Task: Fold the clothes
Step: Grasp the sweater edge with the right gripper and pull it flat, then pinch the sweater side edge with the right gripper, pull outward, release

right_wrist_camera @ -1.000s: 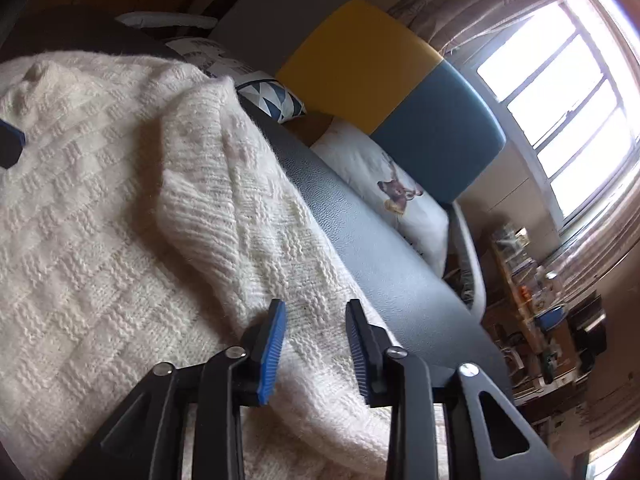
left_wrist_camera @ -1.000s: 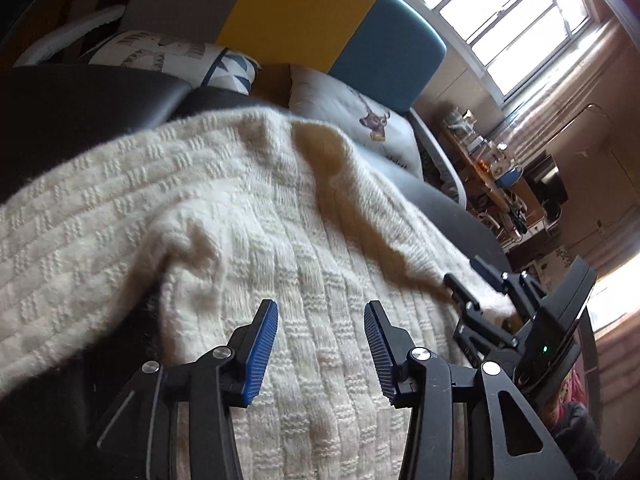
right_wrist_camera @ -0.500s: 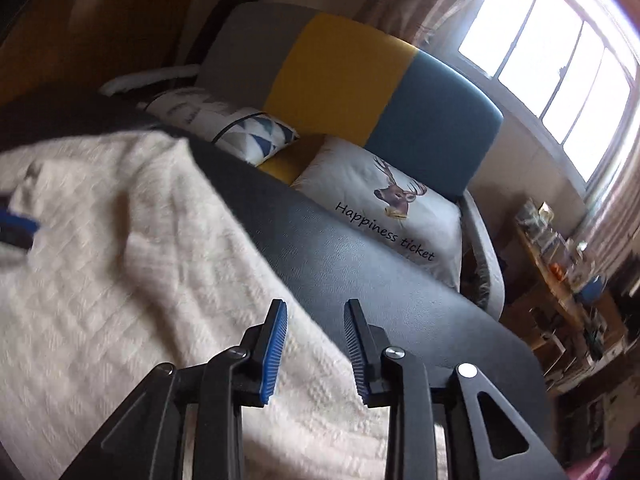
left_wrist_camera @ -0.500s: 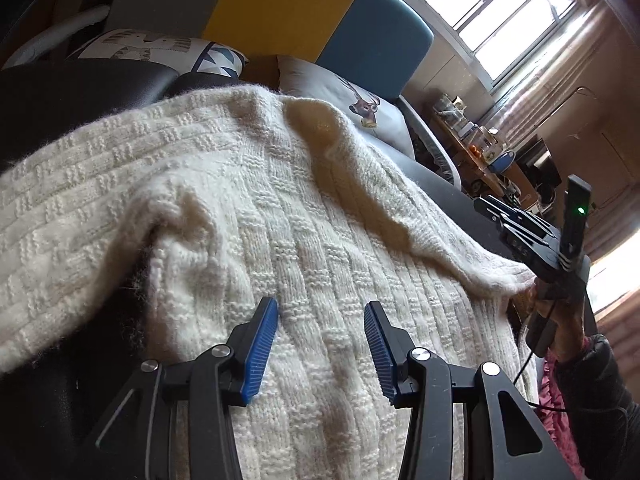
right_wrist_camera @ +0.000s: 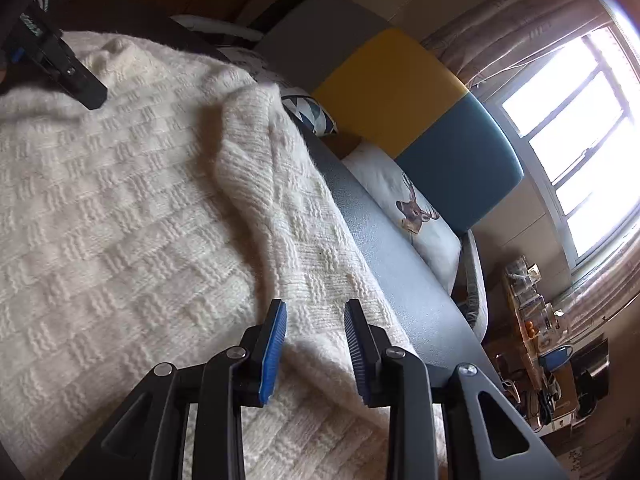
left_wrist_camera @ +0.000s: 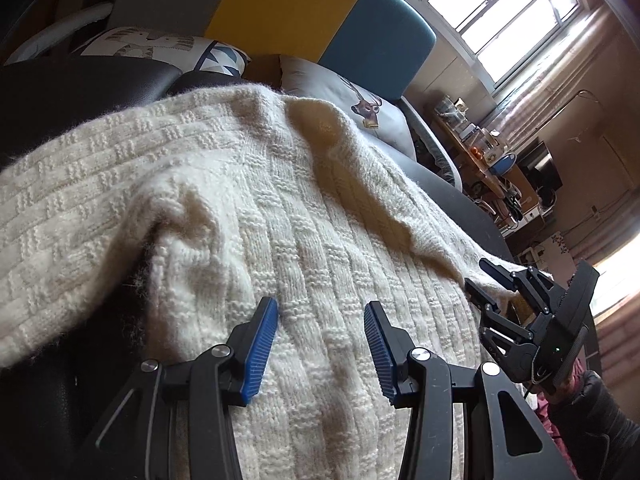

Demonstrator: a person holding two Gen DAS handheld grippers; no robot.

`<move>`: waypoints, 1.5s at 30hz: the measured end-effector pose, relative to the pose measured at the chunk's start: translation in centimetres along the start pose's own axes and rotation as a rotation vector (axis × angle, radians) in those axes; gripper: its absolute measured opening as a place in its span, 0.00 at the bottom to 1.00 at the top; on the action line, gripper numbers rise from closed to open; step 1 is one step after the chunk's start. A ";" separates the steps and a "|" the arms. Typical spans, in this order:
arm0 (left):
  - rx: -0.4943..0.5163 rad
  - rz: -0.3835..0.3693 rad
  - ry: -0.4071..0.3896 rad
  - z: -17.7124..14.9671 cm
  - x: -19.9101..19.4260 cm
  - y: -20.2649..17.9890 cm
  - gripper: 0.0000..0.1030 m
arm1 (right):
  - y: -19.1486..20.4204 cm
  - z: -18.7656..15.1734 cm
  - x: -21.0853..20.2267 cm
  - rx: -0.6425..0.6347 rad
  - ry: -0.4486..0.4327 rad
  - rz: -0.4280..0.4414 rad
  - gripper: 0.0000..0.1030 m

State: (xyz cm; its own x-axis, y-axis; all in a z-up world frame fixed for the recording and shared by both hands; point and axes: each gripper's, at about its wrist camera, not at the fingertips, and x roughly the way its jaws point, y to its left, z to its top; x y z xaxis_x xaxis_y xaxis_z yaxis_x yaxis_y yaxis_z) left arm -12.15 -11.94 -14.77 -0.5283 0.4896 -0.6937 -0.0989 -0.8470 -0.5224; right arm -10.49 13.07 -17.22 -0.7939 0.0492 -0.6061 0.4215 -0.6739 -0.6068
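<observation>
Cream knit sweater [left_wrist_camera: 248, 216]: lay spread over a dark table [right_wrist_camera: 400, 280], long axis running from the grippers toward the sofa [right_wrist_camera: 400, 92] beyond. A folded sleeve [right_wrist_camera: 260, 168] lay along the sweater's sofa-side edge, lengthwise. That edge stopped short of the table rim, leaving a bare grey strip between sweater and sofa.

Left gripper [left_wrist_camera: 320, 320]: jaws stood apart above the knit, nothing between them.

Right gripper [right_wrist_camera: 316, 328]: jaws parted, straddling the sleeve's near end at the hem; actual contact could not be told.

Deer cushion [right_wrist_camera: 404, 216] and patterned cushion [left_wrist_camera: 160, 46]: on the sofa, well apart from the sweater.
</observation>
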 end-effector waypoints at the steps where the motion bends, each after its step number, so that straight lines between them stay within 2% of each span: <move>1: -0.002 -0.001 -0.002 -0.1 0.0 0.0 0.45 | -0.3 0.2 0.3 0.010 0.003 -0.009 0.31; 6: -0.004 -0.005 -0.009 -0.3 0.0 0.0 0.45 | -1.9 1.0 1.6 0.058 0.018 -0.056 0.27; 7: -0.003 -0.005 -0.009 -0.4 0.0 0.0 0.45 | -2.2 1.1 1.8 0.067 0.021 -0.065 0.14; 10: 0.000 -0.004 -0.005 -0.3 -0.1 0.0 0.45 | -3.1 1.6 2.6 0.096 0.030 -0.093 0.07; 14: 0.004 -0.006 -0.006 -0.4 -0.1 0.1 0.45 | -4.4 2.3 3.7 0.134 0.042 -0.130 0.07; 18: 0.020 0.004 -0.005 -0.5 -0.1 -0.1 0.45 | -8.7 3.9 7.9 0.197 0.103 -0.164 0.07; 21: 0.027 0.009 -0.001 -0.5 0.0 -0.2 0.45 | -11.7 4.6 11.6 0.272 0.165 -0.118 0.08; 24: 0.032 0.012 0.002 -0.4 0.1 -0.4 0.45 | -13.7 4.3 14.4 0.359 0.229 -0.024 0.14; 26: 0.039 0.019 0.002 -0.4 0.2 -0.5 0.45 | -14.8 3.7 15.5 0.422 0.253 0.026 0.14; 29: 0.064 0.038 -0.001 -0.5 0.4 -0.9 0.45 | -15.9 3.0 13.0 0.506 0.193 0.084 0.14; 33: 0.087 0.056 -0.008 -0.6 0.4 -1.1 0.45 | -15.7 2.4 7.0 0.519 0.060 0.183 0.16; 34: 0.088 0.056 -0.011 -0.5 0.4 -1.0 0.45 | -15.3 1.9 6.1 0.519 0.059 0.206 0.18; 36: 0.098 0.060 -0.017 -0.5 0.4 -1.0 0.45 | -14.4 0.6 4.9 0.515 0.084 0.248 0.19; 38: 0.111 0.069 -0.019 -0.6 0.5 -1.2 0.45 | -13.4 -1.5 5.3 0.541 0.169 0.305 0.19; 40: 0.117 0.072 -0.018 -0.6 0.6 -1.2 0.45 | -12.7 -4.1 6.3 0.575 0.281 0.312 0.19; 42: 0.132 0.073 -0.017 -0.6 0.6 -1.2 0.45 | -12.9 -6.6 5.6 0.665 0.277 0.322 0.19; 45: 0.178 0.099 -0.006 -0.7 0.7 -1.5 0.45 | -12.6 -8.6 4.0 0.694 0.270 0.305 0.19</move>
State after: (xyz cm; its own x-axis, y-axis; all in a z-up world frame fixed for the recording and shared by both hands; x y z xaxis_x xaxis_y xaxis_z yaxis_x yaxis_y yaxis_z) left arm -11.80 -10.13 -14.82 -0.5474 0.4017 -0.7342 -0.1937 -0.9143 -0.3558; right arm -15.24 28.08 -16.41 -0.5166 -0.0940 -0.8510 0.1633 -0.9865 0.0099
